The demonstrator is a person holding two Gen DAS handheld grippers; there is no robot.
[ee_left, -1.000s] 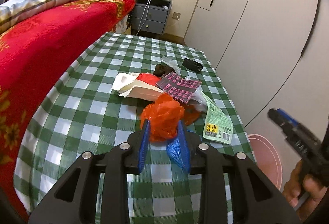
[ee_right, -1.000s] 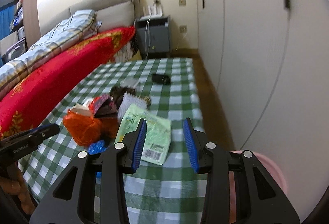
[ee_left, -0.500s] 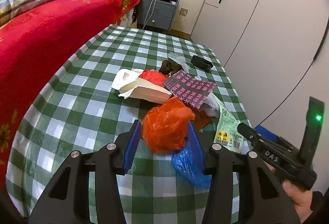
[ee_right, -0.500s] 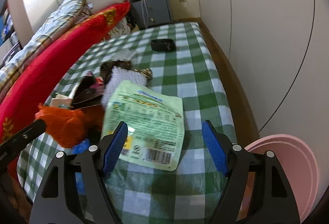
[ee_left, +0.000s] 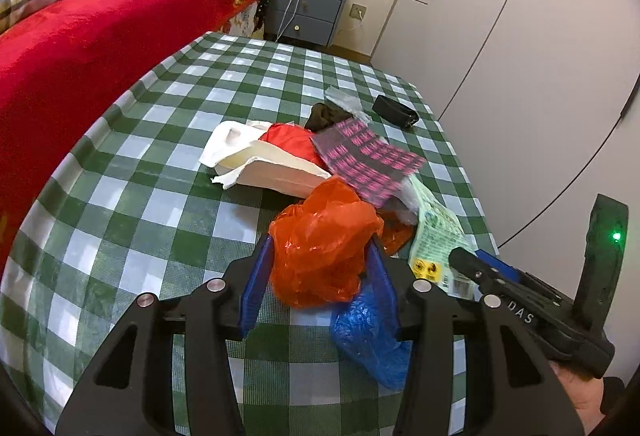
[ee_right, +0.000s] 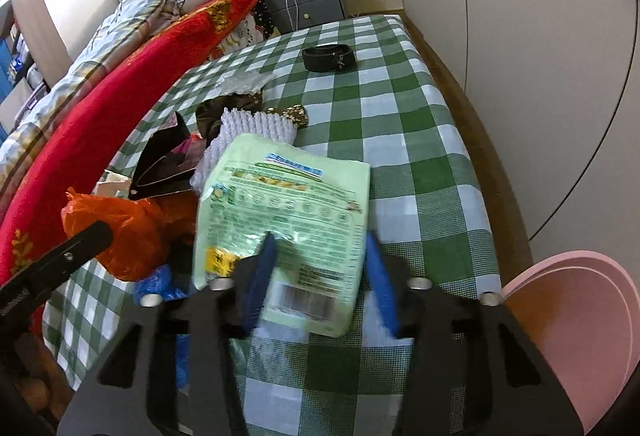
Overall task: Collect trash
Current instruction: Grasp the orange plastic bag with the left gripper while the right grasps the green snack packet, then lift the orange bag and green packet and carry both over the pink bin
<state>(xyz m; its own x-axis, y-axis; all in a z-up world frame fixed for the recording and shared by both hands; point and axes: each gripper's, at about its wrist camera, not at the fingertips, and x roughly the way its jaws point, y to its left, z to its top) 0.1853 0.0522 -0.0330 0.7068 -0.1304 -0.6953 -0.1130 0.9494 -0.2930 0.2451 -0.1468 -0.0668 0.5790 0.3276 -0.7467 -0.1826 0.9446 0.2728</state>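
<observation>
A heap of trash lies on the green checked table. My left gripper stands around a crumpled orange plastic bag, which fills the gap between the pads and rests on the table. A blue plastic bag lies under the right finger. My right gripper is low over a pale green food packet. Its jaws are closing, with the packet's near end between them. Behind lie a white foam box and a pink patterned wrapper.
A pink bin stands on the floor off the table's right edge. A black strap lies at the far end of the table. A bed with a red blanket runs along the left, and a grey nightstand stands beyond.
My left gripper widened and slid forward around the orange bag. My right gripper came down over the green packet, spread wide, then narrowed over its near end.
</observation>
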